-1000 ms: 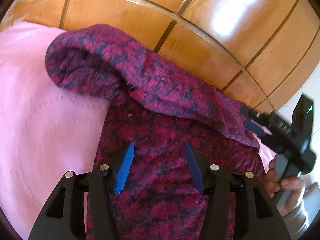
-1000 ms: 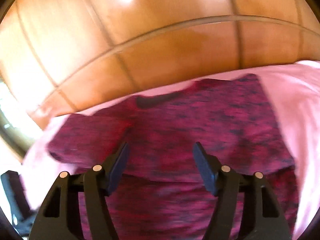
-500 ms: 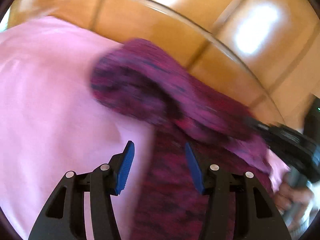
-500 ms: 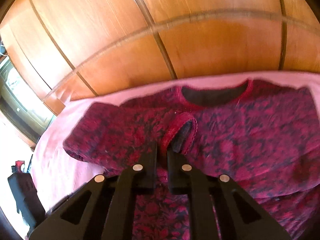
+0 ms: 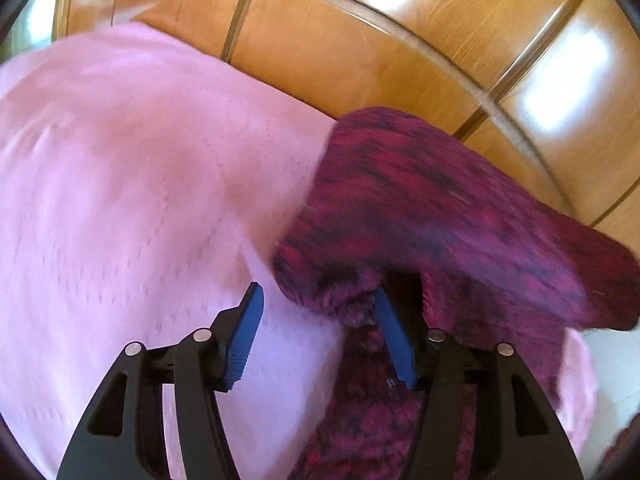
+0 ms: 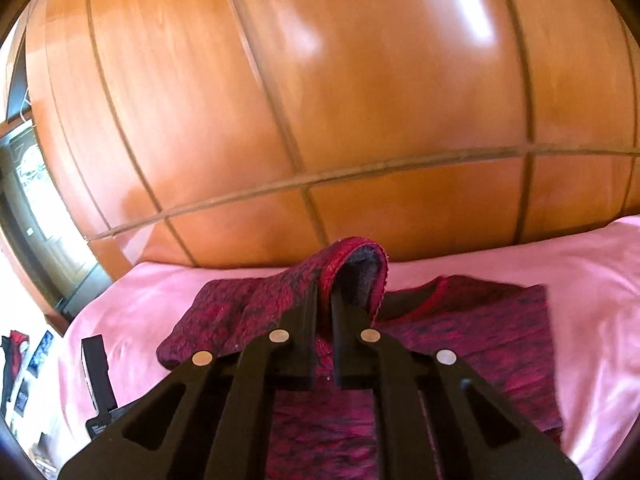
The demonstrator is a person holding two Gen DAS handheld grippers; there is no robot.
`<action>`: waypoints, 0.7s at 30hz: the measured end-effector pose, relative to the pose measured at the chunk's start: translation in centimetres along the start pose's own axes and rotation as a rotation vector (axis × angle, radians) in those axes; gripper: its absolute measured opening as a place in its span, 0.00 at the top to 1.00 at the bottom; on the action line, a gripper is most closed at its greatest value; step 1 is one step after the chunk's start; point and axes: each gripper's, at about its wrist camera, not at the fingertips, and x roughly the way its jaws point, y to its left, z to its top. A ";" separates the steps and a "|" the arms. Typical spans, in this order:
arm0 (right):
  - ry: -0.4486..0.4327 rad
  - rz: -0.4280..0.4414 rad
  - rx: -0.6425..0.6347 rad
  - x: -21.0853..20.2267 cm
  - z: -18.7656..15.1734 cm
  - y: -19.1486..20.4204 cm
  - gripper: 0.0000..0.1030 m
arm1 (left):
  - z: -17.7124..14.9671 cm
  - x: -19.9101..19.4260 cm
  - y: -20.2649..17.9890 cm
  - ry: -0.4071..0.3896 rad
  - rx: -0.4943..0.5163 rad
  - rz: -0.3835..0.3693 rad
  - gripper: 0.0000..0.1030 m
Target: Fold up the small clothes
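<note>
A small magenta and dark patterned knit sweater [image 6: 472,332] lies on a pink bedspread [image 6: 580,276]. My right gripper [image 6: 325,300] is shut on the sweater's sleeve cuff [image 6: 356,268] and holds it lifted above the sweater's body, near the neckline. In the left wrist view the folded sleeve [image 5: 432,216] bulges up over the sweater. My left gripper [image 5: 318,308] is open, with its blue right fingertip [image 5: 394,344] against the sleeve's fold and its left fingertip [image 5: 246,336] over the bedspread [image 5: 140,184].
Glossy wooden wardrobe panels [image 6: 320,100] stand right behind the bed. The left gripper's black body [image 6: 98,376] shows at the lower left of the right wrist view. A doorway [image 6: 28,200] is at the far left.
My right gripper closed on the sleeve cuff and raised it. My left gripper moved left, off the sweater's body, to the fold at the sleeve's edge.
</note>
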 end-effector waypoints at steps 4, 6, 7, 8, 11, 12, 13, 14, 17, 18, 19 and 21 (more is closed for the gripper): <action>-0.054 -0.091 -0.010 -2.3 0.1 -2.4 0.96 | 0.2 1.4 -0.2 0.013 0.011 0.059 0.45; -0.055 -0.132 0.011 -2.6 -0.1 -4.4 0.96 | 0.0 1.4 -0.5 0.005 0.041 0.076 0.43; -0.043 -0.144 0.032 -2.5 -0.4 -5.5 0.96 | 0.2 1.8 -0.7 0.000 0.054 0.085 0.43; -0.028 -0.158 0.049 -2.3 -0.8 -6.3 0.96 | 0.1 1.8 -0.7 -0.004 0.059 0.088 0.43; 0.040 -0.196 0.104 -0.6 -2.6 -8.8 0.96 | 0.0 1.9 -0.7 -0.006 0.066 0.093 0.43; 0.069 -0.208 0.125 0.2 -3.4 -9.7 0.96 | 0.0 1.9 -0.6 -0.005 0.069 0.095 0.44; 0.088 -0.222 0.136 0.8 -4.0 -10.3 0.96 | 0.2 2.0 -0.8 -0.003 0.076 0.098 0.48; 0.107 -0.232 0.148 1.3 -4.7 -10.8 0.96 | 0.1 2.1 -0.9 -0.001 0.088 0.101 0.50; 0.164 -0.282 0.167 2.4 -6.7 -12.6 0.96 | -0.5 2.0 -1.6 -0.007 0.121 0.113 0.52; 0.186 -0.298 0.178 3.0 -7.4 -13.2 0.96 | -0.5 2.0 -1.7 -0.008 0.128 0.113 0.52; 0.197 -0.305 0.185 3.3 -7.9 -13.6 0.96 | -0.7 1.9 -1.8 -0.009 0.143 0.116 0.52; 0.198 -0.324 0.177 3.6 -8.6 -14.0 0.96 | -0.8 1.9 -2.1 -0.013 0.161 0.122 0.52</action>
